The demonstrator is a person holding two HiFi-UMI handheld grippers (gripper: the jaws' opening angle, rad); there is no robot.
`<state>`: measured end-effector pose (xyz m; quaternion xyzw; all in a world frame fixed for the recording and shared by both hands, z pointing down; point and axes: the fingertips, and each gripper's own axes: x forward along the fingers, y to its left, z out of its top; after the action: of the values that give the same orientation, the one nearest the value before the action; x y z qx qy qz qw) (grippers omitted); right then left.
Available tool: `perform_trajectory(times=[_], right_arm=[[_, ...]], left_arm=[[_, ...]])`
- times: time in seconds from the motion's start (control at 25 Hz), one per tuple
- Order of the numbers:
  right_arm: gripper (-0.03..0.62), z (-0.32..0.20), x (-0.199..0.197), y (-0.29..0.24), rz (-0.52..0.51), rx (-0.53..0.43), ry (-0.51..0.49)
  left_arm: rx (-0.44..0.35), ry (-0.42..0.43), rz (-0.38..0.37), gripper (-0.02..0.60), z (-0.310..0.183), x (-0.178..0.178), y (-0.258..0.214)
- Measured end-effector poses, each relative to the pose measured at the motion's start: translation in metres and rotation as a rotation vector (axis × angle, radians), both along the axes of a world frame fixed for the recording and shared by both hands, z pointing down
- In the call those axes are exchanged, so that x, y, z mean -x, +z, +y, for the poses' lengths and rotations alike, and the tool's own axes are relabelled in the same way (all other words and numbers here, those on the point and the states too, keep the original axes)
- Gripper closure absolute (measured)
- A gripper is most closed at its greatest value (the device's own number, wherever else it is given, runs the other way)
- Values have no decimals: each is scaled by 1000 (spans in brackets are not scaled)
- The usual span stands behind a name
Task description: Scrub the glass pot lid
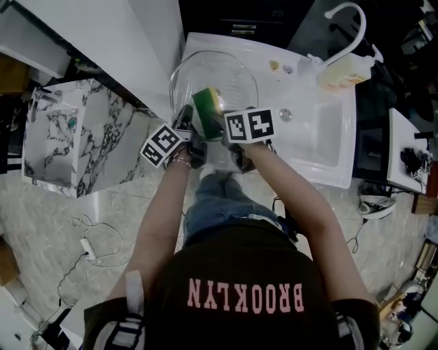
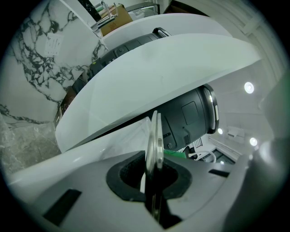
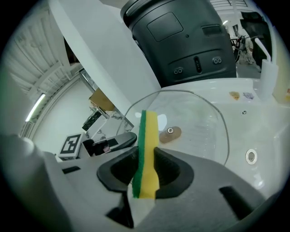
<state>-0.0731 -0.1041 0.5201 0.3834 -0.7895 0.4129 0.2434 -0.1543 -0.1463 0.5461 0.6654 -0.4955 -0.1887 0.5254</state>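
The round glass pot lid (image 1: 229, 74) is held tilted over the white counter left of the sink. My left gripper (image 1: 185, 122) is shut on its near left rim; in the left gripper view the lid's rim (image 2: 154, 146) stands edge-on between the jaws. My right gripper (image 1: 220, 131) is shut on a green and yellow sponge (image 1: 207, 109), which sits at the lid's near side. In the right gripper view the sponge (image 3: 147, 154) stands upright between the jaws, with the lid (image 3: 199, 122) and its brown knob (image 3: 170, 133) just beyond.
A white sink basin (image 1: 327, 140) lies to the right, with a curved faucet (image 1: 350, 19) and a soap bottle (image 1: 345, 71) behind it. A marble-patterned cabinet (image 1: 61, 137) stands at the left. A dark appliance (image 3: 181, 41) is behind the counter.
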Motion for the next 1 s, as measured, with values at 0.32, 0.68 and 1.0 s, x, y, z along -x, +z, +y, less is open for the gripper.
perform_trajectory(times=[0.32,0.68,1.0], right_arm=[[499,3,-24,13,-7,71,-81],[501,3,-45,22,3,147,-166],[503,-9,-80,34,214,129,-290]], left_arm=[[0,1,0,568,0,-1,0],[0,3,2,568,0,0,0],[0,3,2,568,0,0,0]])
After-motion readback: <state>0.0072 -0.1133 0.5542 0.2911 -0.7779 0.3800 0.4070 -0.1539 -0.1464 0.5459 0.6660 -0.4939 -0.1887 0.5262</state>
